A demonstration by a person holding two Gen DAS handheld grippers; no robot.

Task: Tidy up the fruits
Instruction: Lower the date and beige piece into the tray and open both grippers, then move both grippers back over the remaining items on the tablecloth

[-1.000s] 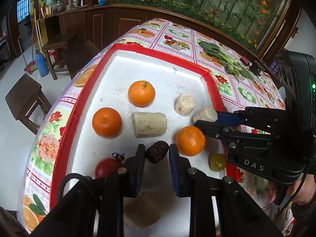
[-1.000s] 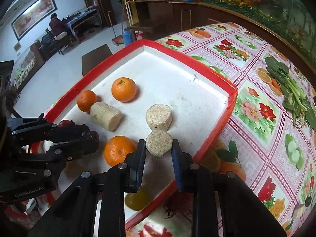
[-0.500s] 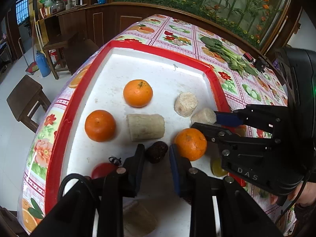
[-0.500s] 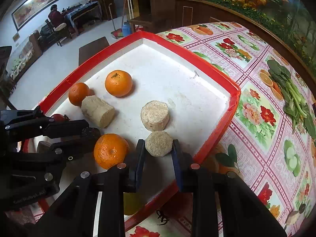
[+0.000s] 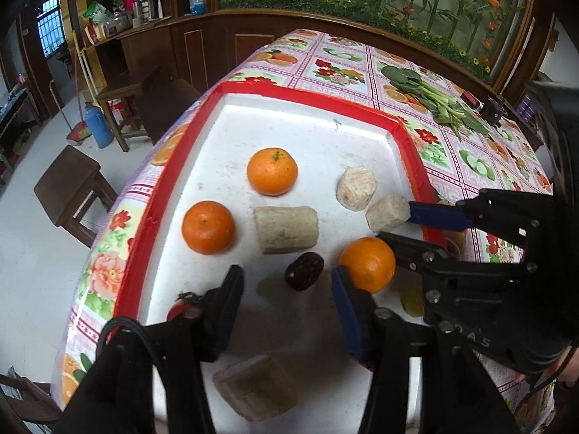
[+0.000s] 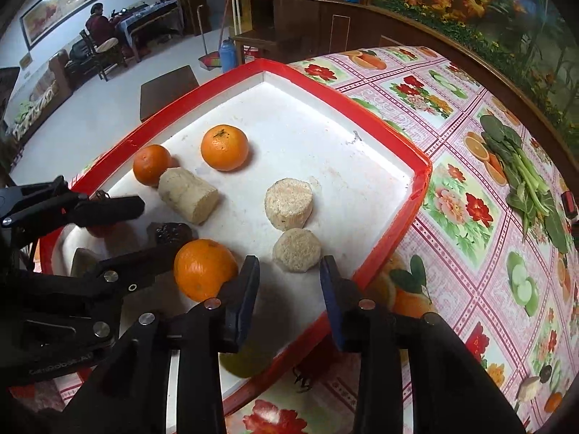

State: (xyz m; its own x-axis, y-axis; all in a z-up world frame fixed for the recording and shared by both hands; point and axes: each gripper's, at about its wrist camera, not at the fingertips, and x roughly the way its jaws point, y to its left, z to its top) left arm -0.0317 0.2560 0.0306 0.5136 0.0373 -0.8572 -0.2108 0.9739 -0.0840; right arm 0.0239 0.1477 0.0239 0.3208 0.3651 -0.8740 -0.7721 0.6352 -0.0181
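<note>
On red-rimmed tray (image 5: pixel 405 133): oranges (image 5: pixel 272 170), dark fruit (image 5: pixel 304 270) between opening left claw (image 5: pixel 286 282); right claw (image 6: pixel 289 275) opening, empty

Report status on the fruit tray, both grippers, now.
Left gripper opening, dark fruit loose on tray. Right gripper opening off beige round piece. Orange crowds both.

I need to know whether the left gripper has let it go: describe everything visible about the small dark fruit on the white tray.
The small dark fruit is oval, deep maroon to black, with a rough, wrinkled skin like a dried date. It lies on the floor of the white tray, just ahead of the left gripper, whose jaws are opening; the blue pads stand clear on both sides. It sits below the pale root piece and left of the near orange, apart from both. In the right wrist view a finger partly hides it.
</note>
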